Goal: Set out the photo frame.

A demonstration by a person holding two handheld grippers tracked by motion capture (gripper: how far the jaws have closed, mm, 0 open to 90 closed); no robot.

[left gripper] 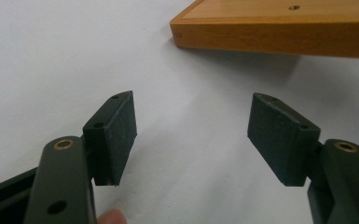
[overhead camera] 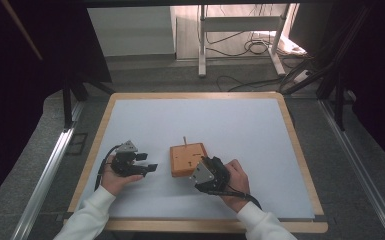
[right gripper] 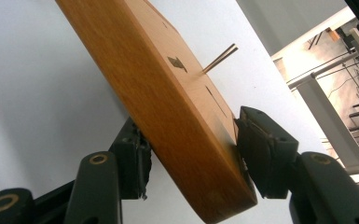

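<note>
on a white table mat (overhead camera: 240, 125), the right gripper (overhead camera: 206, 169) pinches the near corner of a square wooden block (overhead camera: 186, 158), one jaw under it and one on top. a thin wooden stick (overhead camera: 184, 140) stands upright from the block's far edge. the left gripper (overhead camera: 147, 163) rests just left of the block, jaws spread wide around nothing.

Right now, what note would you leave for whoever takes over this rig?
Right gripper: shut on the near corner of the wooden block, one jaw above, one beneath.
Left gripper: open, holding nothing, just left of the block.
Block: on the white mat, thin stick upright in its top.
Done: block gripped.
Left: probably a job for the left gripper; I can't tell what.
</note>
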